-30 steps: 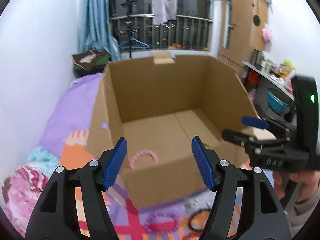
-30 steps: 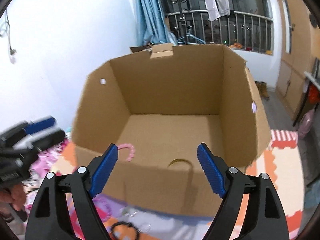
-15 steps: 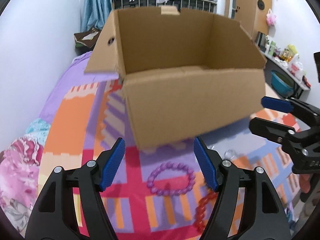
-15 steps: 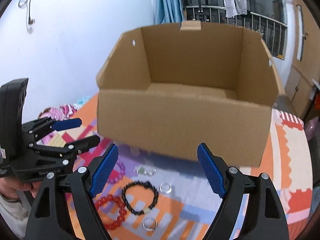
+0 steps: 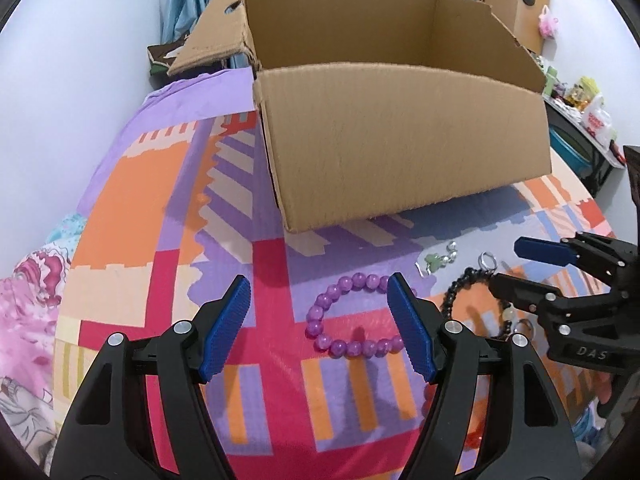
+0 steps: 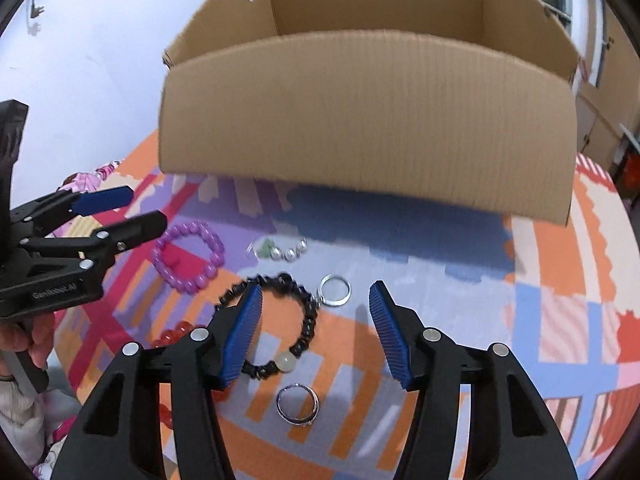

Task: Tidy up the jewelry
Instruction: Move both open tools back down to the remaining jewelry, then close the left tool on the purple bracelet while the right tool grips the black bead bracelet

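Note:
An open cardboard box (image 5: 400,136) (image 6: 360,112) stands on a colourful mat. In front of it lie a purple bead bracelet (image 5: 348,320) (image 6: 188,256), a black bead bracelet (image 6: 304,312) (image 5: 464,284), a red bead bracelet (image 6: 176,332), two silver rings (image 6: 335,290) (image 6: 298,404) and a small green-and-pearl piece (image 6: 280,250) (image 5: 438,260). My left gripper (image 5: 320,320) is open and empty, low over the purple bracelet. My right gripper (image 6: 316,328) is open and empty above the black bracelet.
The patterned mat (image 5: 160,184) covers the surface, with a white wall on the left. A pink floral cloth (image 5: 24,300) lies at the left edge. A shelf with bottles and a basin (image 5: 576,120) stands to the right.
Both grippers have drawn back from over the box and dropped toward the mat. The box interior is out of sight and the jewellery on the mat now fills the foreground.

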{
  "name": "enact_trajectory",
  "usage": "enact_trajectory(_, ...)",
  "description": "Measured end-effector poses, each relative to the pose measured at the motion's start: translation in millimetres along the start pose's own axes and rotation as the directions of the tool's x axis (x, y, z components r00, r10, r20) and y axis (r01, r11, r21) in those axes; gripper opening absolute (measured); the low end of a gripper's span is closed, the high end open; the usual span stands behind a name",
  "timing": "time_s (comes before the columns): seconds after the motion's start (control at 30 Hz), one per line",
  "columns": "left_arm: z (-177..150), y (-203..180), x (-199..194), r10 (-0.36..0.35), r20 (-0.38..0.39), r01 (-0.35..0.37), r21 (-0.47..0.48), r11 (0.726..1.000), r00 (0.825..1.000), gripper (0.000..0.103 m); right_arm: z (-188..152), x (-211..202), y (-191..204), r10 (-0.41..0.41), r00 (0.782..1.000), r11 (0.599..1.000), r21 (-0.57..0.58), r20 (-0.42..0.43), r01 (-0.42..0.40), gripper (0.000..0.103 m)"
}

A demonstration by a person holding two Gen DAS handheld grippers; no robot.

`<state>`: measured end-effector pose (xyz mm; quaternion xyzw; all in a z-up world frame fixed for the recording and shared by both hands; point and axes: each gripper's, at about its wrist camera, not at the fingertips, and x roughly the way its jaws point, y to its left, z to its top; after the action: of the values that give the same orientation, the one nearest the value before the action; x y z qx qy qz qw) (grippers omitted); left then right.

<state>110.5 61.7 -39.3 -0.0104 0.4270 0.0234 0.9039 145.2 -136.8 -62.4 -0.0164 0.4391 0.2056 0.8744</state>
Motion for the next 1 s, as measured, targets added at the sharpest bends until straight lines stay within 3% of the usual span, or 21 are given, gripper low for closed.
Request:
enact_trajectory(0.1, -3.9, -3.6, 2.9, 0.005, -0.009, -0.004, 0.012, 1.0, 1.0, 0.068, -4.6, 4.5, 2.0, 0.003, 1.0, 1.0, -0.003, -0.009, -0.003, 0.053)
enact_trajectory(0.27, -8.1, -7.7, 9.3, 0.018, -0.025, -0.018, 0.012, 1.0, 1.0, 0.058, -10.8, 9.3, 8.6, -0.035, 0.999, 0.999, -0.031, -0.011, 0.035, 0.046)
enact_trajectory(0.47, -14.6, -13.0, 20.6, 0.012, -0.06, -0.01, 0.03, 0.999, 0.998, 0.048, -13.3, 9.3, 10.6, -0.096, 0.995, 0.994, -0.046, 0.002, 0.096, 0.028)
enact_trajectory(0.6, -17.9, -14.4, 22.9, 0.01, -0.065, -0.008, 0.032, 0.999, 0.998, 0.043, -14.0, 8.2, 9.7, -0.1, 0.995, 0.994, -0.049, 0.007, 0.1, 0.028)
enact_trajectory(0.8, -20.8, -22.1, 19.3, -0.018, -0.055, 0.022, 0.059, 0.998, 0.998, 0.024, -15.4, 7.4, 13.9, -0.086, 0.996, 0.994, -0.068, 0.008, 0.087, 0.012)
enact_trajectory(0.87, -21.3, -23.9, 18.2, -0.024, -0.058, 0.027, 0.06, 0.998, 0.998, 0.011, -15.6, 7.8, 16.5, -0.086, 0.996, 0.993, -0.079, 0.008, 0.086, 0.008)
enact_trajectory(1.0, -21.1, -22.8, 18.4, -0.032, -0.06, 0.035, 0.055, 0.998, 0.998, 0.009, -15.6, 7.2, 16.8, -0.089, 0.996, 0.993, -0.076, 0.011, 0.09, 0.008)
